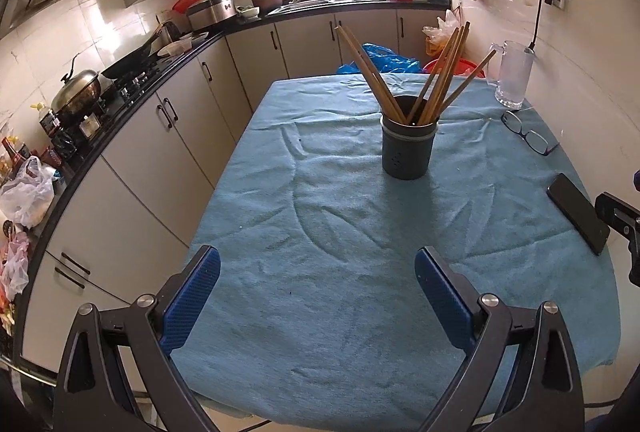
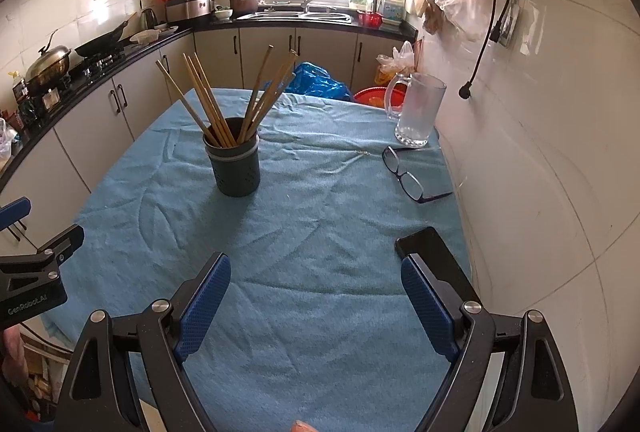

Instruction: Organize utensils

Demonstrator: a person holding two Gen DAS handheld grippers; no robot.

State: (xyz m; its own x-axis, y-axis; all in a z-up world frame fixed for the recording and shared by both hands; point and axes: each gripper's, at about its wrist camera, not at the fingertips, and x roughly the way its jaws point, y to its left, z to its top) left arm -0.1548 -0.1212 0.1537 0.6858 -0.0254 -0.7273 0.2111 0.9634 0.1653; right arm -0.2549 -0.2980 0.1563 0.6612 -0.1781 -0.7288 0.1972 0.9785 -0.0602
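Observation:
A dark round utensil holder (image 1: 407, 147) stands upright near the middle of the blue-cloth table (image 1: 320, 272), with several wooden chopsticks (image 1: 440, 71) fanned out of its top. It also shows in the right wrist view (image 2: 236, 163), with the chopsticks (image 2: 208, 99) leaning left and right. My left gripper (image 1: 318, 268) is open and empty, low over the near part of the cloth, well short of the holder. My right gripper (image 2: 316, 280) is open and empty, over the near right part of the cloth.
A glass mug (image 2: 418, 111), spectacles (image 2: 408, 175) and a black phone (image 2: 432, 252) lie along the table's right side by the wall. Kitchen cabinets and a counter with a wok (image 1: 76, 91) run along the left. The left gripper's body (image 2: 36, 272) shows at the right view's left edge.

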